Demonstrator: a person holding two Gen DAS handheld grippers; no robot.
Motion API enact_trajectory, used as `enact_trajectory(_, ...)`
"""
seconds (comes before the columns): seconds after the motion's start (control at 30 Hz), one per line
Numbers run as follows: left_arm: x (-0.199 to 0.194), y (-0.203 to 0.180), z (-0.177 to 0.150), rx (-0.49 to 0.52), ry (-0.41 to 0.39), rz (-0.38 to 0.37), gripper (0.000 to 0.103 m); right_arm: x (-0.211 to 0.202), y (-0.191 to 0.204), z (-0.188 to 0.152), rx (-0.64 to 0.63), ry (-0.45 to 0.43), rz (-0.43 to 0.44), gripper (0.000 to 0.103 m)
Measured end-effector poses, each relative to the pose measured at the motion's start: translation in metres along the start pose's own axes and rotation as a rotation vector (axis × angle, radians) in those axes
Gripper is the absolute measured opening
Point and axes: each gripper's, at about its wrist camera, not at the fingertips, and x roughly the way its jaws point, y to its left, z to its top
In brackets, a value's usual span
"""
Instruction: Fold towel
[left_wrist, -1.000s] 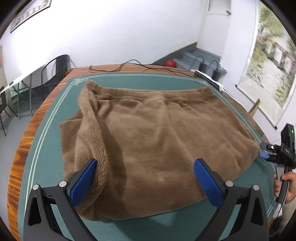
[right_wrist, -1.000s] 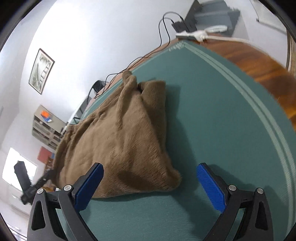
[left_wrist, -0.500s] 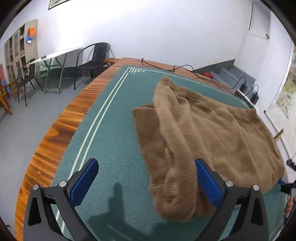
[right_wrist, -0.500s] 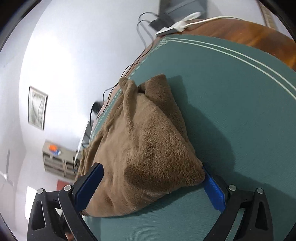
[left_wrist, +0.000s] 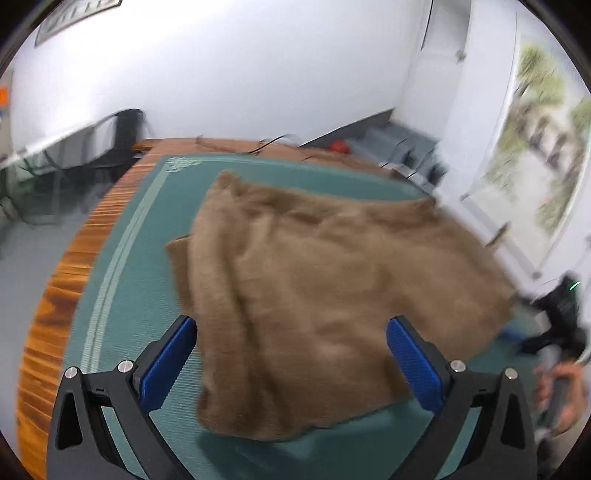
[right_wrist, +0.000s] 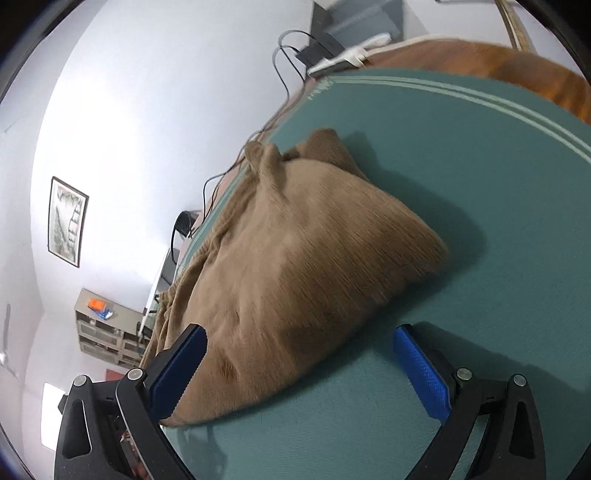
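Brown towel (left_wrist: 332, 302) lying folded and rumpled on the green mat (left_wrist: 122, 295); left gripper (left_wrist: 291, 365) spread wide over its near edge, gripping nothing; right gripper (right_wrist: 299, 373) likewise released at the right corner.

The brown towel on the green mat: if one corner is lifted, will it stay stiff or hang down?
The brown towel probably hangs limp: it already lies in soft rumpled folds. Its thick plush pile suggests some weight, so it may sag and drag on the green mat. The fuzzy surface likely grips well rather than slips.
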Motion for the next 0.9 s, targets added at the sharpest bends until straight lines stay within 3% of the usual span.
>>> enact_trajectory(0.07, 0.020, 0.019, -0.001, -0.045, 0.055, 0.081, 0.103, 0.008, -0.001, 0.008, 0.020, -0.017, 0.010, 0.103)
enact_trajectory(0.2, 0.033, 0.080, -0.011, -0.250, 0.091, 0.101, 0.103, 0.015, -0.004, 0.022, 0.066, -0.040, 0.021, 0.103)
enact_trajectory(0.4, 0.026, 0.066, -0.007, -0.146, 0.075, 0.155, 0.103, 0.021, -0.001, 0.027, 0.071, -0.051, 0.053, 0.103)
enact_trajectory(0.6, -0.005, 0.066, 0.004, -0.245, -0.014, 0.051, 0.103, 0.028, 0.000, 0.030, 0.079, -0.080, 0.053, 0.103)
enact_trajectory(0.73, -0.026, 0.035, 0.016, -0.192, -0.084, -0.031, 0.103, 0.033, 0.007, 0.029, 0.057, -0.126, 0.003, 0.103)
enact_trajectory(0.9, -0.007, -0.005, 0.023, -0.067, -0.047, -0.100, 0.103, 0.039, 0.017, 0.024, -0.018, -0.147, -0.038, 0.103)
